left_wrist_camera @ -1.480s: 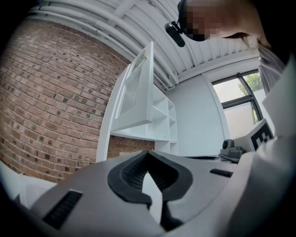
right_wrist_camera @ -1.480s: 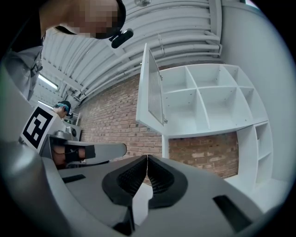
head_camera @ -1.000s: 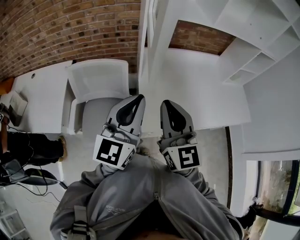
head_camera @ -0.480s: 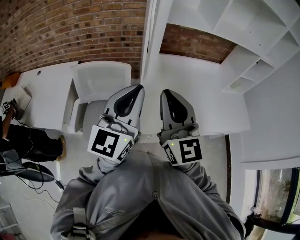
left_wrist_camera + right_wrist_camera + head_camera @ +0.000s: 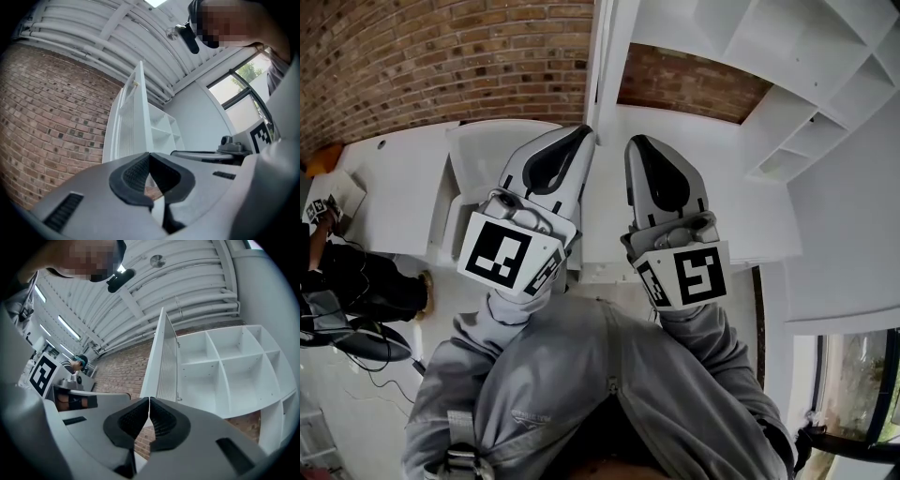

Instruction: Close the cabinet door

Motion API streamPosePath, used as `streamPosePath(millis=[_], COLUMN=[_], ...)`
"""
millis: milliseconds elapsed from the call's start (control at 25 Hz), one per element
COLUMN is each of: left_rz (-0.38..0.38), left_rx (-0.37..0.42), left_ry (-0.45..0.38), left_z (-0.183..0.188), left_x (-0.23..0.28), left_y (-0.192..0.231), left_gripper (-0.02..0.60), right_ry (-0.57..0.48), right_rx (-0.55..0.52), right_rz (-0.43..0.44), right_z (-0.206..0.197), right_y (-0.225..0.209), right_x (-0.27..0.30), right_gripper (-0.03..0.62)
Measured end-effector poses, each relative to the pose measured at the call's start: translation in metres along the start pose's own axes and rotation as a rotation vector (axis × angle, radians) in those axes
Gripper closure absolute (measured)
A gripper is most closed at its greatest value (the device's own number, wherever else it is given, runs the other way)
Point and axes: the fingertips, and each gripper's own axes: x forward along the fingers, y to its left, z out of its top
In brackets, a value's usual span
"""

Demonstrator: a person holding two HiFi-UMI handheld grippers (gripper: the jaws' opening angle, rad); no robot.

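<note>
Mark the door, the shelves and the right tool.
door (image 5: 156,357): right gripper view, its near edge.
shelves (image 5: 199,383): right gripper view, back panel of one compartment.
right tool (image 5: 149,399): right gripper view, where the tips meet.

brick wall (image 5: 441,56), white desk (image 5: 389,192), window (image 5: 853,370) btm rt

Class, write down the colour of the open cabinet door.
The cabinet door is white, with a ribbed panel. It shows best in the right gripper view.

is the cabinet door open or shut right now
Open. The cabinet door stands edge-on, swung well out, and the white shelves beside it are in full view.
</note>
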Motion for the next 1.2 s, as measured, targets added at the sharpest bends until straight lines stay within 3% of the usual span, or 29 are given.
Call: streamPosePath(millis=[680, 840, 1200], left_rz=[-0.013, -0.007, 0.012], left_rx=[0.100, 0.119, 0.144], left_ry=[-0.100, -0.112, -0.116], left_z=[0.072, 0.082, 0.091], left_x=[0.025, 0.027, 0.031], left_y=[0.012, 0.018, 0.028], left_gripper=[0.575, 0.575, 0.575], right_ry=[-0.091, -0.083, -0.075], right_rx=[-0.089, -0.077, -0.093], right_rz=[0.059, 0.074, 0.066], right_z=[0.081, 0.086, 0.090], right_y=[-0.008, -0.005, 0.000], right_x=[0.041, 0.051, 0.068], right_gripper=[0.560, 0.483, 0.424])
